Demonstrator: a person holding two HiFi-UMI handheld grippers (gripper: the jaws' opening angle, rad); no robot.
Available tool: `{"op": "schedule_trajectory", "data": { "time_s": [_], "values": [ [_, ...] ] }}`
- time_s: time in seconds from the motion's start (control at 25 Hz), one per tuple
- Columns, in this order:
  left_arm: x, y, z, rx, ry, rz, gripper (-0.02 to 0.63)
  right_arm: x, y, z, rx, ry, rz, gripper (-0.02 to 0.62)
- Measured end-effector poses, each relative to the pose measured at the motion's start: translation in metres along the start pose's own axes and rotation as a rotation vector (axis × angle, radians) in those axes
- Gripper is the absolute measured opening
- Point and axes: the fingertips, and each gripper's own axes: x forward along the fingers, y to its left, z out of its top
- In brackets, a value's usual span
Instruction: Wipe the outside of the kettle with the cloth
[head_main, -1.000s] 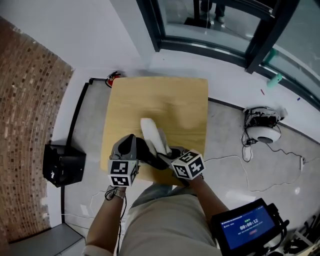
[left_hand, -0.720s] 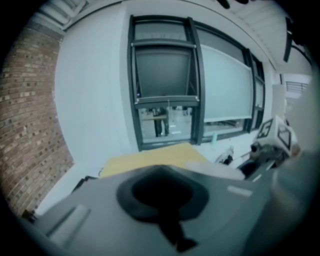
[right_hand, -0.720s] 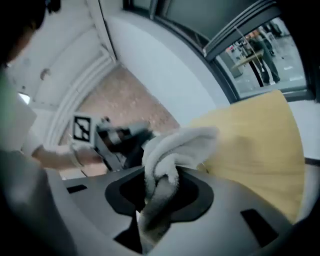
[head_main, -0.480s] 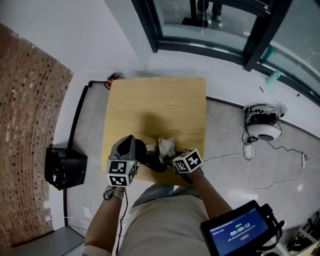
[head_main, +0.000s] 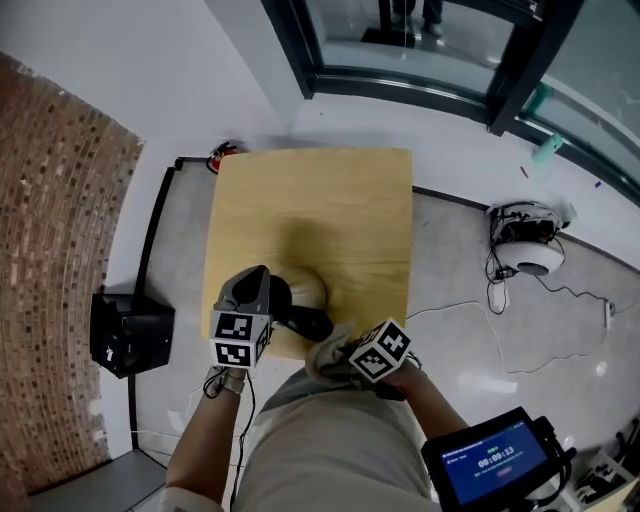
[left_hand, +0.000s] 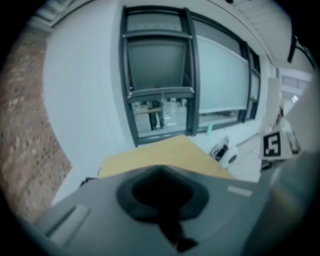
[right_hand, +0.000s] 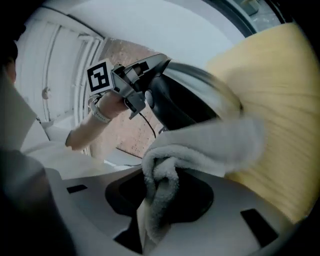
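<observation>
Closest in, the right claw (head_main: 348, 356) sits at the near edge of the surface (head_main: 320, 200), its jaws clamped on a bunched pale cloth (right_hand: 200, 147). The right gripper view shows the fabric wadded into the gap between them and spilling forward in a thick fold. The right hand (head_main: 404, 376) behind it is turned so that this claw points across toward the left claw's side and only slightly down.

Just ahead of the right claw lies the black handle (head_main: 310, 322) of the kettle (head_main: 303, 288). The cloth ends close to that handle, but whether the two touch cannot be told. The kettle stands upright on the surface near its front edge, rounded and pale on top. What it holds does not show.

On the kettle's other side, away from the right claw, the left claw (head_main: 255, 280) lies just beside the kettle's flank, pointing away from the person and sloping down. Its own view shows the jaws drawn narrow with nothing between them. The left hand (head_main: 228, 378) reaches up from the near side, forearm roughly in line with the claw.

Beyond both claws the wooden surface runs on toward a dark window frame (head_main: 400, 85). Out past the left claw a black box (head_main: 130, 330) stands on the floor. Well out past the right claw a white round device (head_main: 528, 252) lies among cables.
</observation>
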Motion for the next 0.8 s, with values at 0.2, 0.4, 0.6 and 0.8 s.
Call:
{"op": "schedule_trajectory", "data": {
  "time_s": [0.2, 0.4, 0.6, 0.8],
  "values": [
    [0.021, -0.035, 0.013, 0.382, 0.026, -0.160, -0.008, 0.005, -0.008, 0.031, 0.114, -0.236, -0.023, 0.123],
    [0.018, -0.027, 0.009, 0.064, 0.095, -0.176, -0.002, -0.072, -0.054, 0.073, 0.226, -0.609, -0.138, 0.123],
    [-0.001, -0.016, -0.004, -0.256, 0.036, -0.165, -0.003, -0.097, -0.080, 0.137, 0.195, -0.729, -0.199, 0.123],
    [-0.012, -0.020, -0.003, -0.185, -0.041, -0.115, -0.009, -0.090, -0.063, 0.158, -0.136, -0.529, -0.425, 0.123]
  ]
}}
